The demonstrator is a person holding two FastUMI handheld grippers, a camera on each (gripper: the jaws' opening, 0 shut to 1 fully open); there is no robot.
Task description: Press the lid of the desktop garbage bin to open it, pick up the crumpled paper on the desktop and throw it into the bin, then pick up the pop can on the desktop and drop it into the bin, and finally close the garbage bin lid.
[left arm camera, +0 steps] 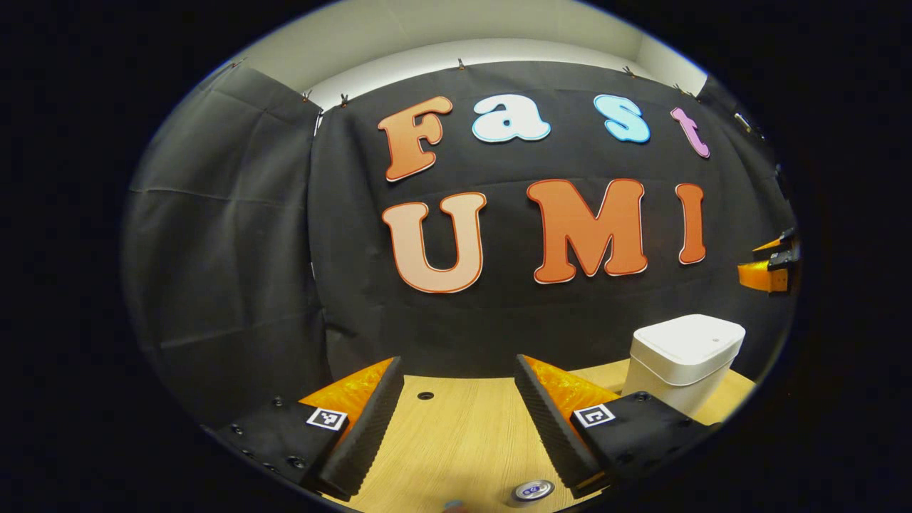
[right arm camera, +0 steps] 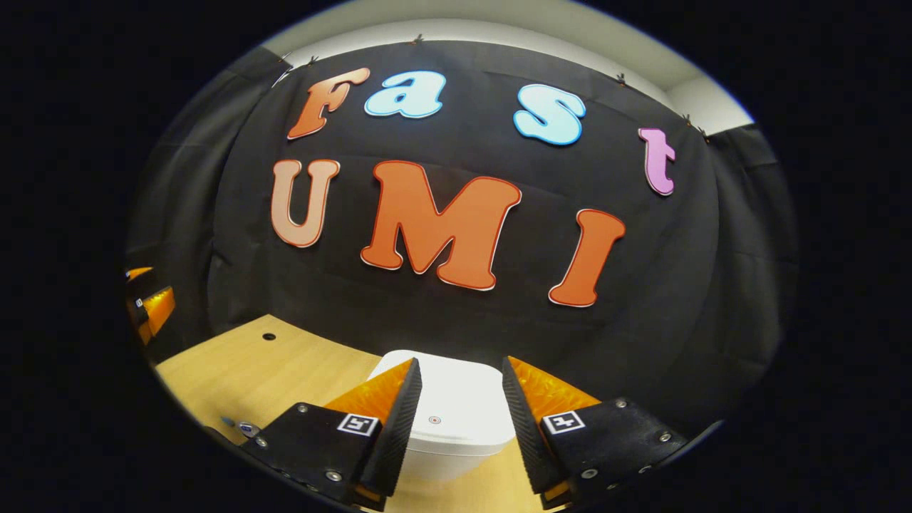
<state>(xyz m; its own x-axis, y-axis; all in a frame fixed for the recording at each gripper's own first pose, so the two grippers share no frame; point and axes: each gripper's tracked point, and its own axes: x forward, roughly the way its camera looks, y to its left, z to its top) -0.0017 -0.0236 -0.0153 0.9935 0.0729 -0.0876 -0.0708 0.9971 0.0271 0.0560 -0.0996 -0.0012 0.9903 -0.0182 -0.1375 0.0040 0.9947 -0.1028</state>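
Observation:
The white garbage bin [left arm camera: 682, 360] stands on the wooden desk at the right of the left gripper view, its lid down. In the right gripper view the bin [right arm camera: 449, 413] sits straight ahead, and my right gripper [right arm camera: 459, 377] hovers open above its lid with nothing between the fingers. My left gripper [left arm camera: 459, 370] is open over bare desk, left of the bin. The pop can [left arm camera: 533, 490] shows its top at the bottom edge of the left gripper view, just inside the right finger. The can [right arm camera: 246, 428] also peeks out at the lower left of the right gripper view.
The wooden desk [left arm camera: 456, 434] has a small round hole [left arm camera: 425, 395] near its back edge. Black cloth walls close the back and sides. The other gripper [left arm camera: 773, 267] shows at the far right of the left gripper view.

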